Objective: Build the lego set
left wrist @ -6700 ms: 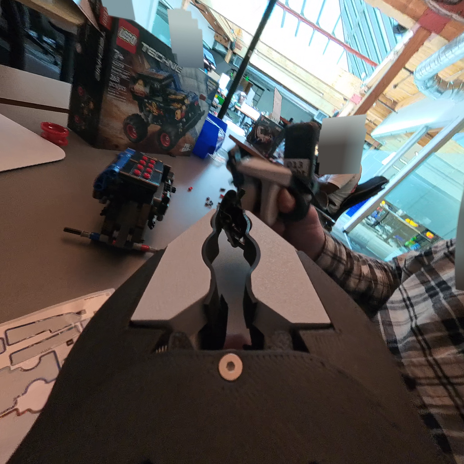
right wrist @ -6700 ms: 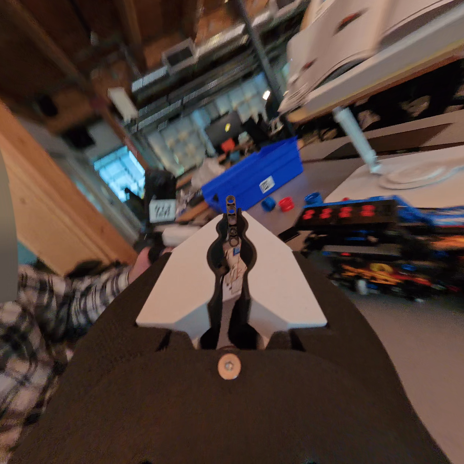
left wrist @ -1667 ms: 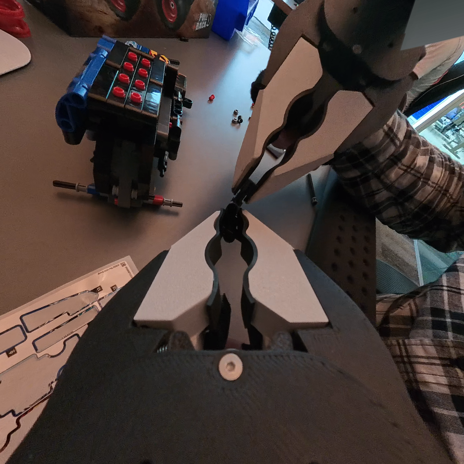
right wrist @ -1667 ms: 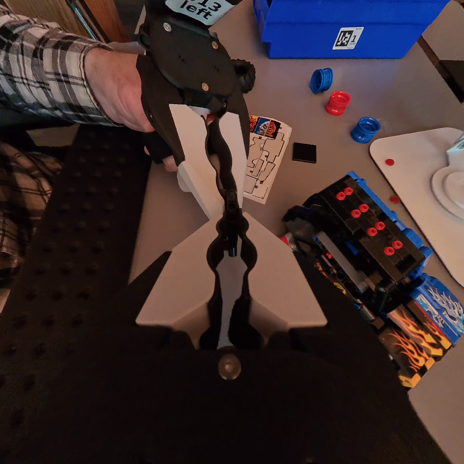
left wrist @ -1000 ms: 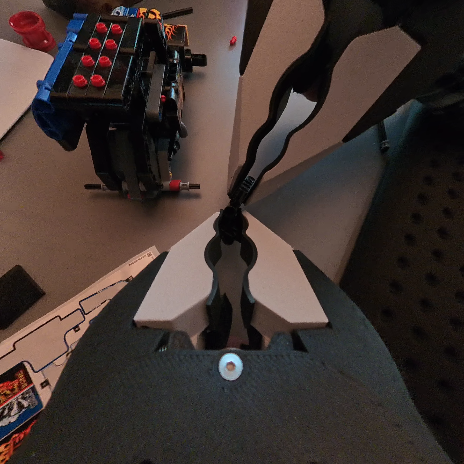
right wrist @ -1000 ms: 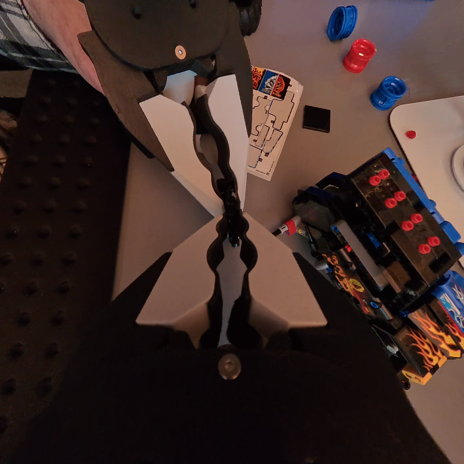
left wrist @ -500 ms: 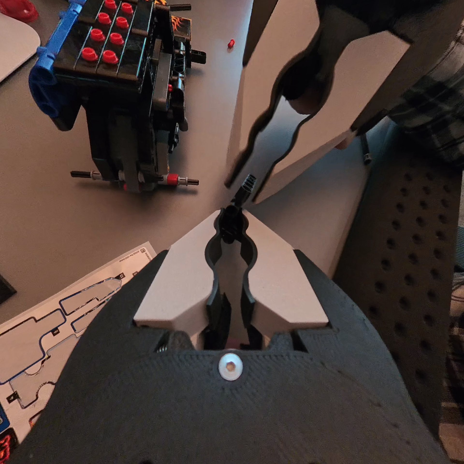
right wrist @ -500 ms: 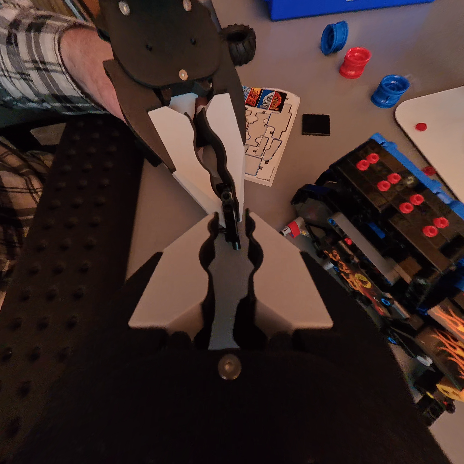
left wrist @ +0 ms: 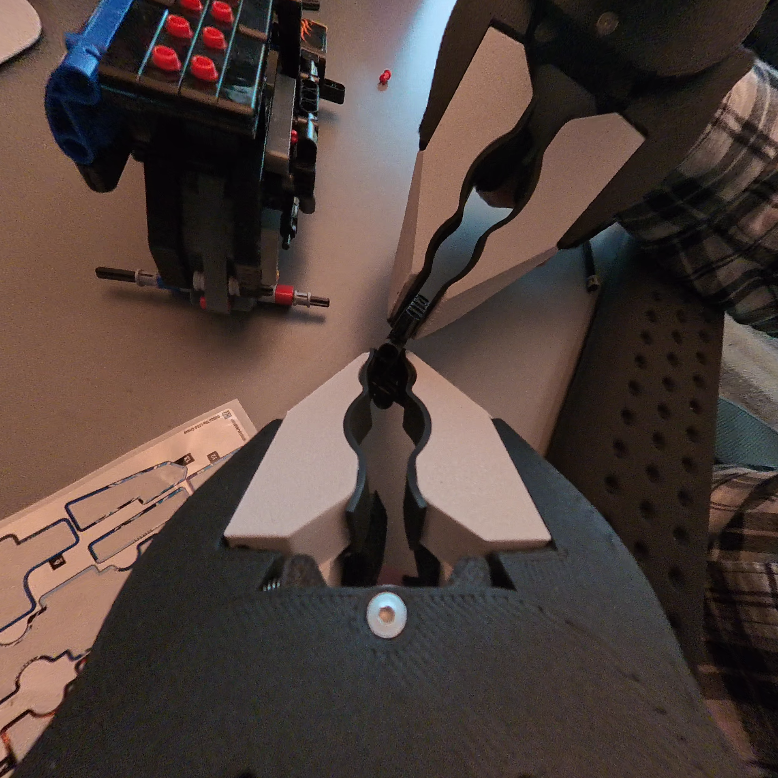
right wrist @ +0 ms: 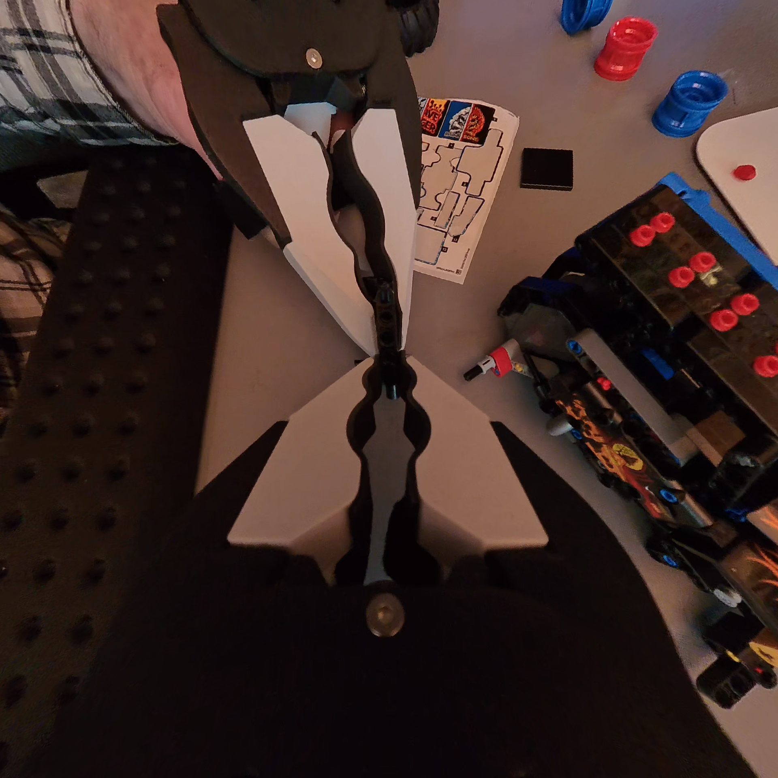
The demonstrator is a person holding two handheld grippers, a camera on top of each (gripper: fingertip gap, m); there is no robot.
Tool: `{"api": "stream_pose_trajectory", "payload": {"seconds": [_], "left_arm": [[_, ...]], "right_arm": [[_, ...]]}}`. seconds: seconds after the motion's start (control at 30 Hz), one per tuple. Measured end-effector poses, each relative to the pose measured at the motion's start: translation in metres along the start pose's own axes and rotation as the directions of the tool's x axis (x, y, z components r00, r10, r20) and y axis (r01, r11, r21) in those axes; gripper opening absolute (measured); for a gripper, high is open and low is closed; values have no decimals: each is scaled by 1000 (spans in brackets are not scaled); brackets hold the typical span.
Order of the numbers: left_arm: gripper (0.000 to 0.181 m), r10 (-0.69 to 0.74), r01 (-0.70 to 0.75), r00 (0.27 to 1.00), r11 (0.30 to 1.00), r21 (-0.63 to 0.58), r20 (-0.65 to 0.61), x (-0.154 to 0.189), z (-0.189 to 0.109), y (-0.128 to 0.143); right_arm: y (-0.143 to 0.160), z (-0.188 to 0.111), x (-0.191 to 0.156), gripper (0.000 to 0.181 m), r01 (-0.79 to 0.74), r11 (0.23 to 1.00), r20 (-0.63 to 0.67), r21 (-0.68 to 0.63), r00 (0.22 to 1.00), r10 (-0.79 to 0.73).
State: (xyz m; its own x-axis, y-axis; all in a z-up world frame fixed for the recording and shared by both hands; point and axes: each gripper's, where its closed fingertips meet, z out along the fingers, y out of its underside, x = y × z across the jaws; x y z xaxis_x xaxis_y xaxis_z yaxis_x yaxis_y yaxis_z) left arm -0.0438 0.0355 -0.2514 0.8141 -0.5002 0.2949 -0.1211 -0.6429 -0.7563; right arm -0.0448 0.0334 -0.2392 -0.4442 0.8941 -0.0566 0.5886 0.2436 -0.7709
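Note:
My left gripper (left wrist: 387, 366) is shut on a small black Lego beam (left wrist: 385, 379). My right gripper (left wrist: 410, 313) comes in from the upper right, tip to tip with it, and is shut on a black pin (left wrist: 414, 311) that meets the beam's end. In the right wrist view my right gripper (right wrist: 389, 374) holds the pin (right wrist: 392, 387), and the left gripper (right wrist: 385, 324) holds the holed beam (right wrist: 387, 320) from above. Both are held above the grey table. The partly built black and blue truck (left wrist: 202, 126) stands to the left; it also shows in the right wrist view (right wrist: 673, 358).
A sticker sheet (right wrist: 463, 177) lies on the table (left wrist: 84, 358), with a black tile (right wrist: 546, 167), a red rim (right wrist: 625, 48) and blue rims (right wrist: 688, 103) beyond it. A white board (right wrist: 741, 143) is far right. A black studded mat (right wrist: 105, 337) runs along the table edge. Both grippers' tips are close together, under 4 cm apart. The black tile (right wrist: 546, 167) is about equally far from each gripper, around 15 cm.
Half a second ago my right gripper was open around the pin sticking out of the beam. It has now shut on the pin. The left gripper keeps its hold on the beam.

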Motion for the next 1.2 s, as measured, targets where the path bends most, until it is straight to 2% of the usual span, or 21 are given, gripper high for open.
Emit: {"api": "stream_pose_trajectory", "payload": {"seconds": [0.27, 0.4, 0.67, 0.8, 0.9, 0.93, 0.97, 1.2], "left_arm": [[8, -35, 35, 999, 999, -2, -20, 0, 0, 1], [8, -39, 38, 999, 999, -6, -15, -1, 0, 1], [7, -12, 12, 1000, 1000, -9, 5, -2, 1, 2], [8, 4, -4, 1000, 1000, -3, 10, -1, 1, 0], [8, 13, -13, 1000, 1000, -3, 16, -1, 2, 0], [8, 8, -8, 1000, 1000, -4, 13, -1, 2, 0], [8, 1, -1, 1000, 1000, -2, 10, -2, 2, 1], [7, 41, -41, 999, 999, -14, 23, -1, 3, 1]], "right_arm": [[-1, 1, -1, 4, -56, 998, 38, 6, 998, 56], [0, 3, 0, 3, 38, 998, -13, -44, 999, -39], [1, 5, 1, 4, 83, 993, -50, -85, 995, -88], [0, 4, 1, 5, 22, 999, -14, -36, 1000, -23], [-5, -1, 2, 16, 41, 999, -44, -26, 998, -42], [-7, -4, 2, 16, 55, 998, -55, -18, 997, -56], [-9, -6, 2, 6, 73, 997, -59, -5, 996, -73], [-9, -2, -1, 4, 90, 996, -33, 0, 995, -90]]}}
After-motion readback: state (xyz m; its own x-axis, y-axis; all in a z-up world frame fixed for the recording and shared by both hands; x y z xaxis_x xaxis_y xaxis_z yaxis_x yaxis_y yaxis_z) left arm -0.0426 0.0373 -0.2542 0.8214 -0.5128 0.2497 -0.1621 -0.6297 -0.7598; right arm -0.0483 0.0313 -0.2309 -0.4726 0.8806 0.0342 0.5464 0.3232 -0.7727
